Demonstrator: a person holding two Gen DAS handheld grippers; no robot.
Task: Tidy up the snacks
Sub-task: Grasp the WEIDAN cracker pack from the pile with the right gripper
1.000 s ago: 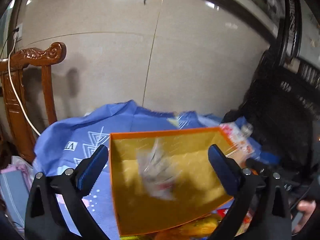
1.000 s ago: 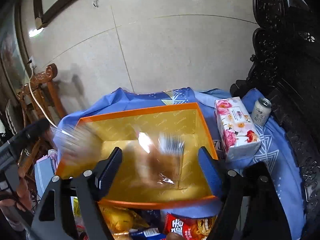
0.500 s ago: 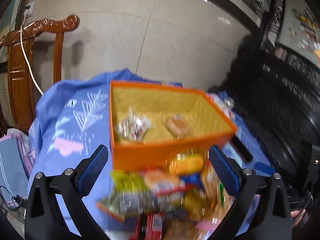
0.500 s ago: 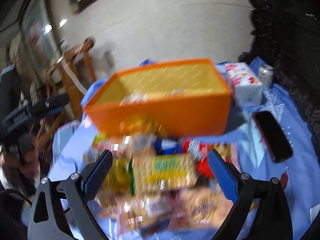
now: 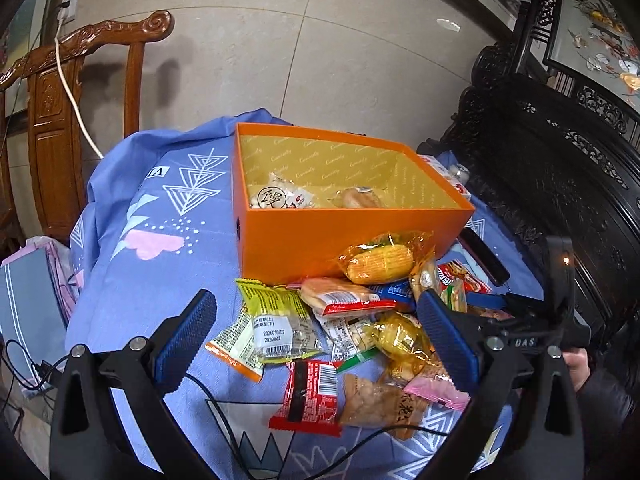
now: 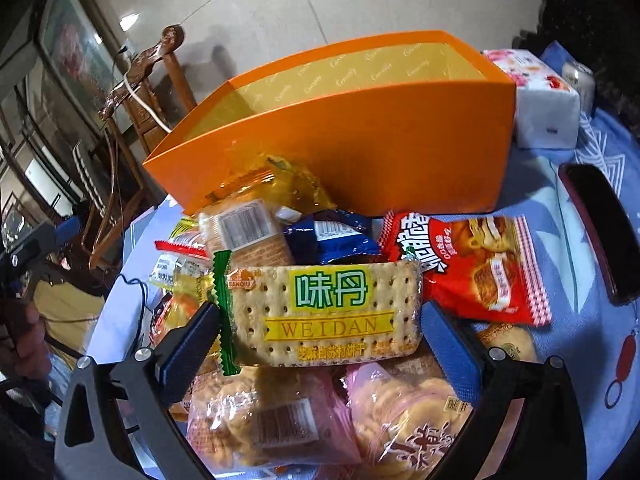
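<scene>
Snacks (image 5: pixel 344 336) lie heaped on the blue-clothed tabletop (image 5: pixel 160 280), right against the near wall of the orange box (image 5: pixel 320 236), which already holds two packets. The left gripper (image 5: pixel 318 336) hangs over the heap's left side, jaws spread and empty. The right gripper (image 6: pixel 320 344) has just been opening its jaws; they stand wide either side of the Weidan cracker pack (image 6: pixel 324 316), not pressing it. Right of the box sits a tissue pack (image 6: pixel 544 96).
</scene>
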